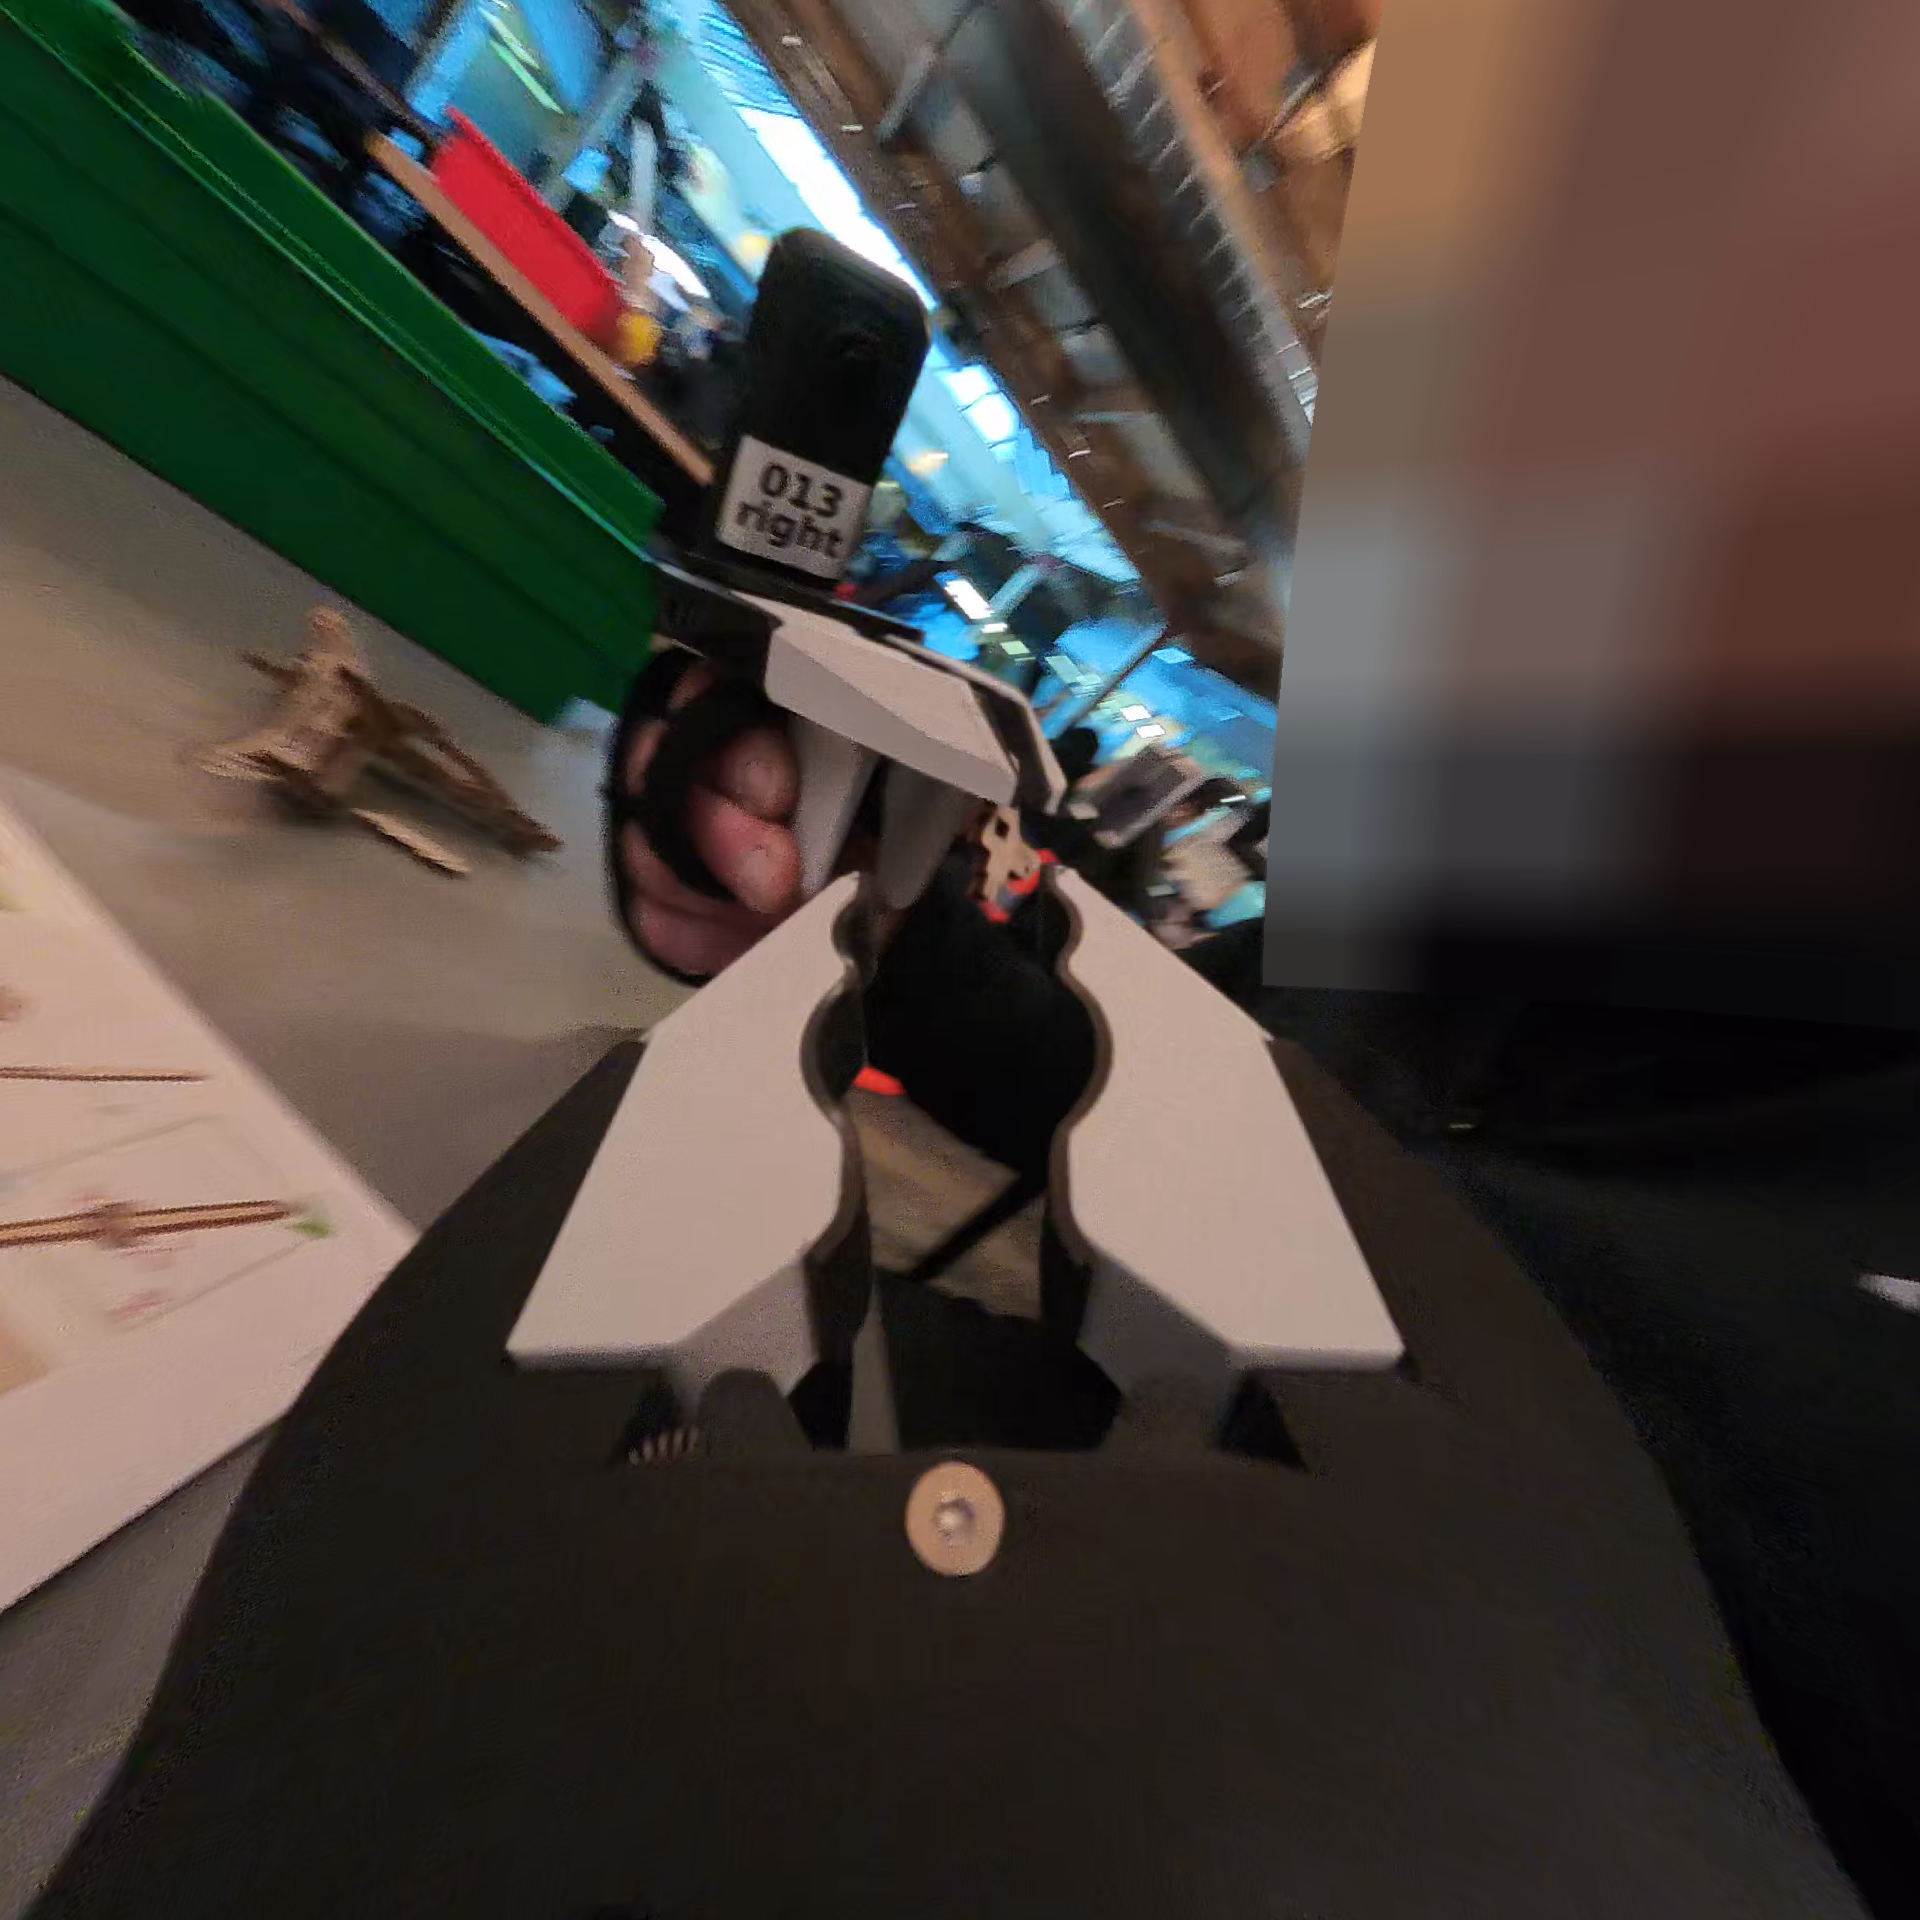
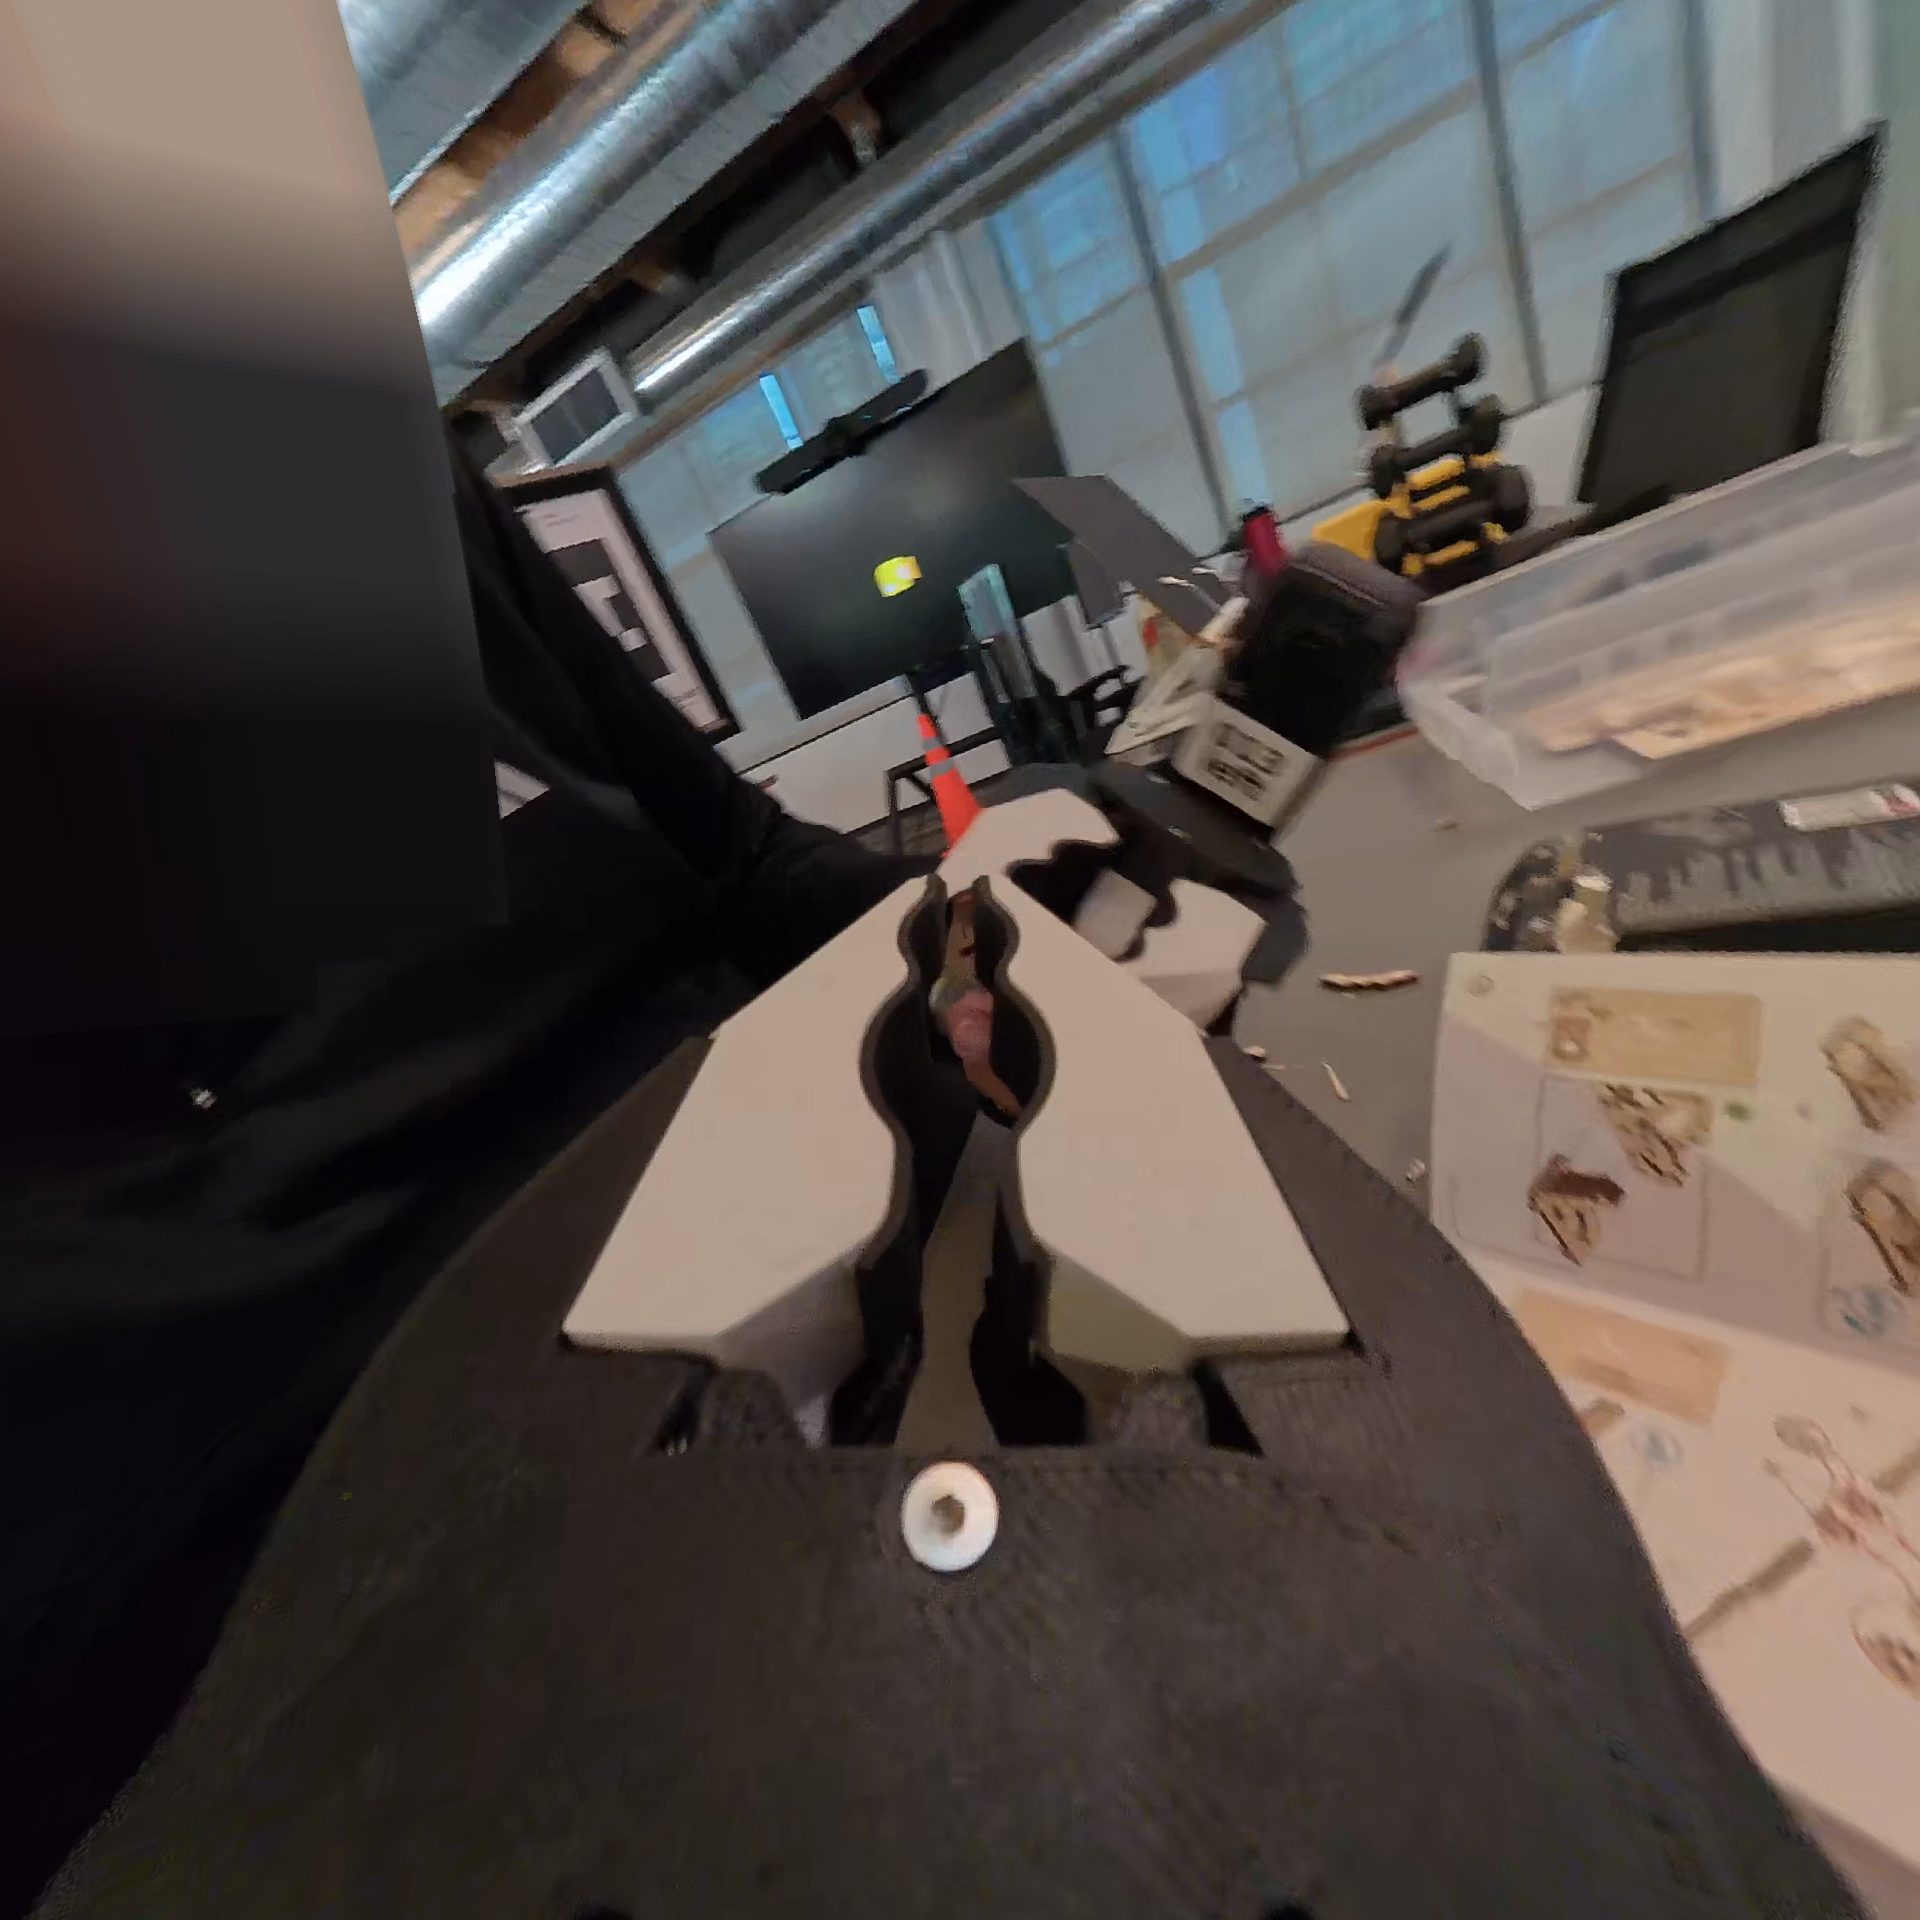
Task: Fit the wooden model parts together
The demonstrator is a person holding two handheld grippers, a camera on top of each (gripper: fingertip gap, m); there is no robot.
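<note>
On the grey tabletop [image 1: 343, 966] at far left lies one white instruction sheet [image 1: 125, 1299]; beyond it stands one half-built pale wooden model [image 1: 343, 727], blurred, before a green panel [image 1: 260, 343]. The left gripper [image 1: 951, 894], grey-fingered on a black body, has its tips narrowly apart with nothing between them. Just past them the right gripper [image 2: 954, 894], tips nearly together, pinches one small notched wooden part [image 1: 1000, 840]. To the right lie one picture-printed sheet [image 2: 1683, 1195] and one clear plastic bin [image 2: 1662, 665].
</note>
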